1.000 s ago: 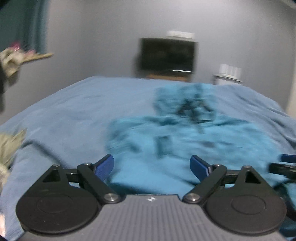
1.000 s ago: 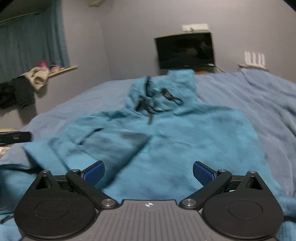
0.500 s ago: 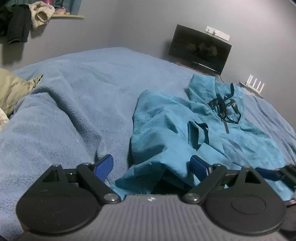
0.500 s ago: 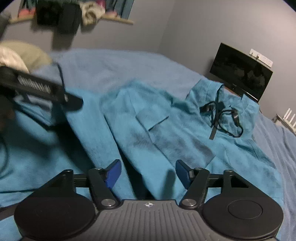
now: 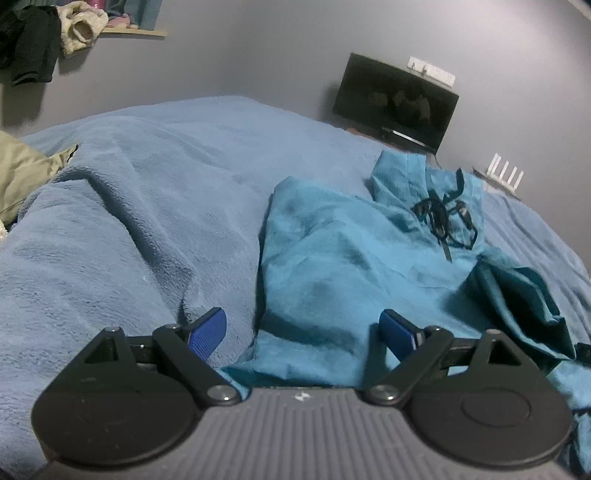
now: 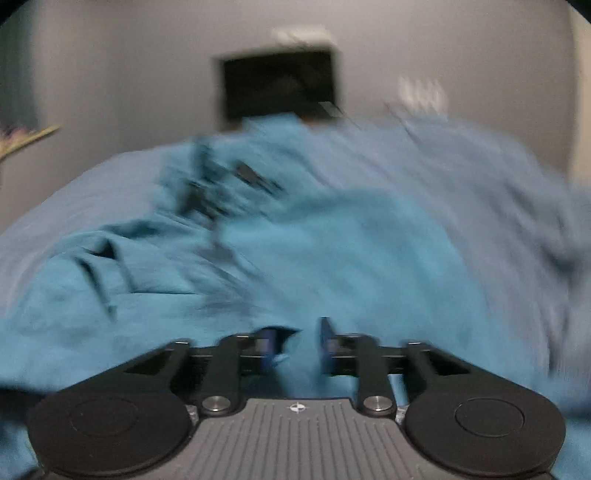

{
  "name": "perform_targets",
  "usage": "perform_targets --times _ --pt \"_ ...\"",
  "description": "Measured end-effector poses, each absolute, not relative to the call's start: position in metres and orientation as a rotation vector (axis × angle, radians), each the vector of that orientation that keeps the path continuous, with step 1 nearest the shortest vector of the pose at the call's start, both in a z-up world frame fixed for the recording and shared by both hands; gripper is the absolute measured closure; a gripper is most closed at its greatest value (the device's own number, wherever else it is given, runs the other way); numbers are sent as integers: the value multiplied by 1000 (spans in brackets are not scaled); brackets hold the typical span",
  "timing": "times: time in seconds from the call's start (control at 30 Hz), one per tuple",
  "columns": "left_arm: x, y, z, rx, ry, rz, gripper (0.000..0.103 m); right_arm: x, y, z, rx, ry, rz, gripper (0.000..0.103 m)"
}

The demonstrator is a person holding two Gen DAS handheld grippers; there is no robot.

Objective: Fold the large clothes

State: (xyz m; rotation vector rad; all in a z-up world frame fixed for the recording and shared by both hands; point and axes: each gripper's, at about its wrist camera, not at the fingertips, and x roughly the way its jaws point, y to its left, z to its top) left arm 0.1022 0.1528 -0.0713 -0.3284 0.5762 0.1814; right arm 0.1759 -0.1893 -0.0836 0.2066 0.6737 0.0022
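A teal hooded top (image 5: pixel 351 258) with black drawstrings lies spread on the blue blanket (image 5: pixel 147 221), hood toward the far wall. My left gripper (image 5: pixel 303 328) is open, its blue pads either side of the garment's near left edge, holding nothing. In the right wrist view the picture is motion-blurred. My right gripper (image 6: pixel 295 343) is shut on a fold of the teal top (image 6: pixel 332 251) at its near hem, with cloth pinched between the blue pads.
A dark television (image 5: pixel 395 99) stands against the far wall, with a white router (image 5: pixel 504 177) to its right. A shelf with clothes (image 5: pixel 55 33) hangs at the upper left. A beige pillow (image 5: pixel 22 173) lies at the left edge of the bed.
My right gripper has closed from open onto the garment's near hem and is moving, blurring its view. My left gripper has stayed open at the garment's left edge.
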Motion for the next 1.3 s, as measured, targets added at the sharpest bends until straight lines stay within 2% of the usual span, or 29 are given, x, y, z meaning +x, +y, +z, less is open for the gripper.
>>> perform_targets --times 0.03,0.13,0.23,0.57,0.73,0.8,0.83,0.87,0.9,0.93,1.1,1.13,1.17,1.3 --pt "104 151 -73 -318 586 185 14 177 -200 -92 257 703 3 51" --pt "107 146 -75 -290 610 199 13 171 -207 -101 262 700 32 48" --pt "107 143 -75 -273 610 207 14 165 -192 -98 158 658 100 36" --pt "110 138 -78 -244 630 200 13 139 -103 -86 -375 451 361 14" --pt "113 135 -80 -237 642 187 13 132 -65 -89 -621 339 377 10" --pt "115 135 -80 -237 646 186 13 134 -59 -88 -609 353 418 13" --pt "115 135 -81 -237 649 186 14 134 -58 -88 -596 364 441 22" --pt "116 135 -82 -237 650 186 14 135 -57 -87 -580 376 455 39" --pt "117 136 -82 -238 652 183 14 138 -58 -86 -552 399 464 44" --pt "117 137 -83 -239 654 181 14 141 -60 -86 -517 420 464 53" --pt "121 136 -86 -242 668 171 14 155 -92 -73 -299 443 403 60" --pt "121 135 -86 -242 670 169 13 158 -101 -69 -243 444 386 78" --pt "122 135 -87 -241 673 166 14 163 -110 -66 -194 448 379 85" --pt "123 134 -88 -239 675 167 14 179 -164 -50 78 453 263 86"
